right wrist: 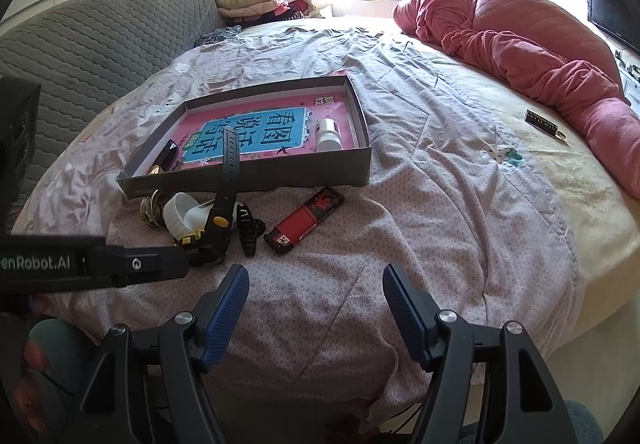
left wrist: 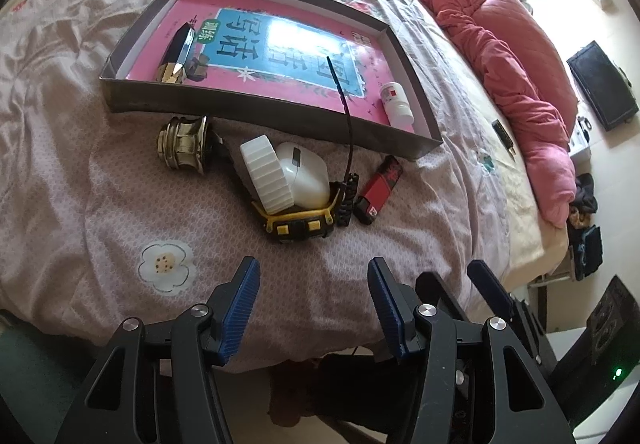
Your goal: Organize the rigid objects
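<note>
My left gripper (left wrist: pixel 314 308) hung above the near edge of the bed, its blue pads (left wrist: pixel 239 308) spread wide with nothing between them, and my right gripper (right wrist: pixel 316 318) hovered just beside it, equally wide and empty. Ahead of both lay the grey shallow box (left wrist: pixel 256 105), resting on the floral bedspread (left wrist: pixel 80 163) with a pink and blue book (left wrist: pixel 288 43) lining its bottom. Inside it, at the left, lay a dark faceted bottle with a gold cap (left wrist: pixel 180 53), and at the right a small white bottle with a red label (left wrist: pixel 396 103) lay on its side against the right wall. Outside the box, on the near side of it, sat the loose things: a gold metallic knob-like piece (left wrist: pixel 184 143) at the left, close to the box wall; then a ribbed white cap (left wrist: pixel 266 173) leaning against a white mouse-shaped object (left wrist: pixel 304 175), both touching a black and yellow wristwatch (left wrist: pixel 298 224) whose black strap (left wrist: pixel 344 103) rose upward over the box's near wall. To the right of the watch lay a red and black lighter (left wrist: pixel 378 191), angled toward the box's near right corner. Far right on the bed, well apart from all this, a pink quilt (right wrist: pixel 540 43) lay heaped, with a small dark tag-like item (right wrist: pixel 542 121) near it.
</note>
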Available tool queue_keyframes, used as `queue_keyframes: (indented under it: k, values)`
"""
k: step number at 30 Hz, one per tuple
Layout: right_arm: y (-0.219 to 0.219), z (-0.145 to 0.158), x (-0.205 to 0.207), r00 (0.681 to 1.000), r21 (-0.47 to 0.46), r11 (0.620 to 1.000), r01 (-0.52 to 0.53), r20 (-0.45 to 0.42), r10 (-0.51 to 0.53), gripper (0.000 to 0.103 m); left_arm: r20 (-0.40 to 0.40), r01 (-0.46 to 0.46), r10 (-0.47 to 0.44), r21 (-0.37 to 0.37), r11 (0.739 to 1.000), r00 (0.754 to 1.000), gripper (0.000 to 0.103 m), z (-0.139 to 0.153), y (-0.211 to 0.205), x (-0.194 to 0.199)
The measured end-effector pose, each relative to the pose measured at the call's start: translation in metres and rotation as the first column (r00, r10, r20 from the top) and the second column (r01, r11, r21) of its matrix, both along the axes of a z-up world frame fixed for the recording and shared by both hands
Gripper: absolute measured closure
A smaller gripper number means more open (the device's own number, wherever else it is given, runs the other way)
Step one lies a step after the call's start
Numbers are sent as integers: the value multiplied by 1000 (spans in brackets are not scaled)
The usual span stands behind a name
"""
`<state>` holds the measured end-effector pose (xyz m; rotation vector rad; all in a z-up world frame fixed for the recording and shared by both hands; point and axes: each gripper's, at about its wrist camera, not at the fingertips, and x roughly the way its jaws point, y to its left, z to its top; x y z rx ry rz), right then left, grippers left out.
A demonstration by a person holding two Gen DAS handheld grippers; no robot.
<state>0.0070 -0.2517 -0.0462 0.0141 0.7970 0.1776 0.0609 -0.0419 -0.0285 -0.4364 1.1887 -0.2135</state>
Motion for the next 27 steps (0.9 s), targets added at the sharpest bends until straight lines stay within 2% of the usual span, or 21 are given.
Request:
queue_keyframes:
  k: [7, 21, 25, 27]
  values:
    - [0, -2, 3, 1000, 8, 1000, 3, -7, -3, 34, -42, -40, 39, -16, 999, 998, 46, -13, -1, 8]
    - [2, -6, 9, 1000, 3, 1000, 0, -15, 0, 34, -70, -86, 84, -35, 996, 994, 46, -21, -6, 33]
    - [2, -7, 12, 1000, 18, 1000, 7, -23, -6, 34, -90, -118, 112, -68, 991, 990, 46, -26, 0, 39]
    - [2, -8, 14, 1000, 21, 1000, 8, -27, -7, 34, -95, -123, 118, -57, 991, 989, 46, -30, 1, 41]
